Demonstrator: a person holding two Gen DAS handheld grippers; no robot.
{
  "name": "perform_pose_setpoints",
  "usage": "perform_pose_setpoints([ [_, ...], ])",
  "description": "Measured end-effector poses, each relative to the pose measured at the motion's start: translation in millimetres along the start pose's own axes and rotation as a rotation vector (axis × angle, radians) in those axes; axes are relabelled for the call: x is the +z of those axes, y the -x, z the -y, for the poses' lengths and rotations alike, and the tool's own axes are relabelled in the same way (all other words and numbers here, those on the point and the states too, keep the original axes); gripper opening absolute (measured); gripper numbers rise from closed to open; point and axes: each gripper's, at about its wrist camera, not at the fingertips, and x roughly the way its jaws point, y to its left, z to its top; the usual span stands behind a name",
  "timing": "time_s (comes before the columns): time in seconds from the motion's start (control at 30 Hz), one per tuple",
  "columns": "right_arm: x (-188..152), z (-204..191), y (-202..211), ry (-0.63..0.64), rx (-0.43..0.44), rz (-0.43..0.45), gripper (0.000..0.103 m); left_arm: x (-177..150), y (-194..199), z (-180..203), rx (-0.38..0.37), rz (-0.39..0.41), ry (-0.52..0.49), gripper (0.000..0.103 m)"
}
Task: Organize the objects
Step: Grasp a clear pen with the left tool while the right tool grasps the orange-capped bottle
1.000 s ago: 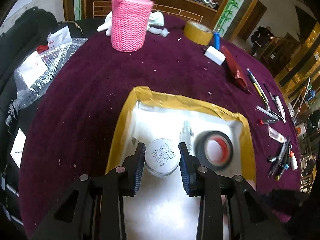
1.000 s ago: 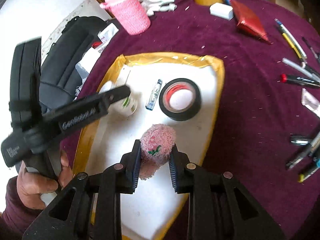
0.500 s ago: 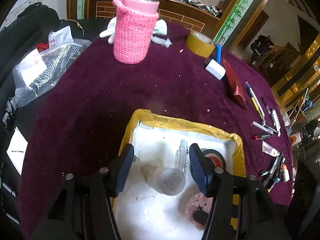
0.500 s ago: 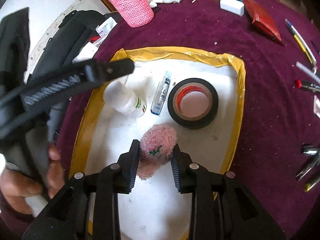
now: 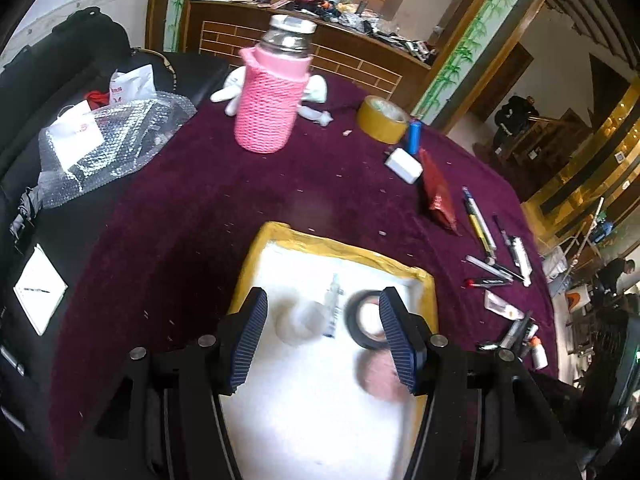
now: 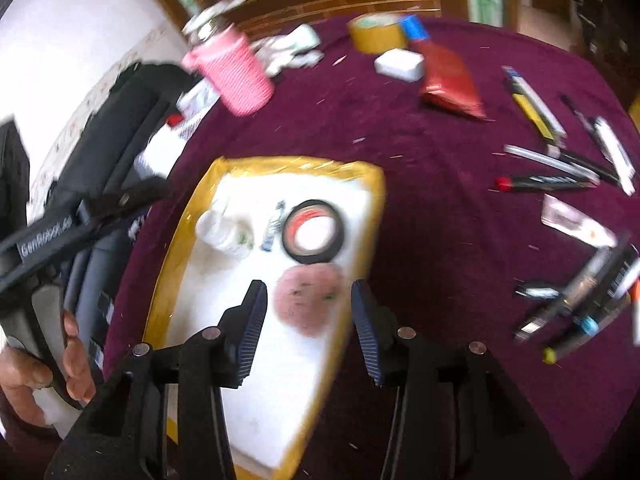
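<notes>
Your left gripper [image 5: 323,334] stands spread and empty above the white foam tray with yellow-taped rim [image 5: 280,236], low in frame; your right gripper [image 6: 306,312], jaws just opened, has nothing between them. In the tray lie the fuzzy pink ball [image 6: 310,302], black tape roll [image 6: 313,231] and small white bottle [image 6: 220,229]. Around it spreads the maroon velvet tablecloth [image 5: 192,204], with a wooden counter [image 5: 304,48] at upper centre.

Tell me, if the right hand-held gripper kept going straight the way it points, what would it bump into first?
Most likely the fuzzy pink ball lying in the white tray, seen between the right hand-held gripper's open fingers. The blur leaves depth uncertain.
</notes>
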Motion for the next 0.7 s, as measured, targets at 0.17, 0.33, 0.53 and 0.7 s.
perform_pose_setpoints([
  [0.17, -19, 63, 49, -0.142, -0.034, 0.077, 0.046, -19, 2, 49, -0.071, -0.037, -0.073, 0.055],
  [0.33, -55, 153, 87, -0.367, -0.085, 0.114, 0.047, -50, -19, 122, -0.135, -0.123, -0.213, 0.055],
  [0.53, -92, 220, 115, -0.493, -0.116, 0.114, 0.047, -89, -59, 211, -0.173, -0.212, -0.358, 0.055],
  [0.7, -106, 251, 136, -0.495, -0.133, 0.120, 0.047, -101, -91, 264, -0.145, -0.187, -0.476, 0.055],
])
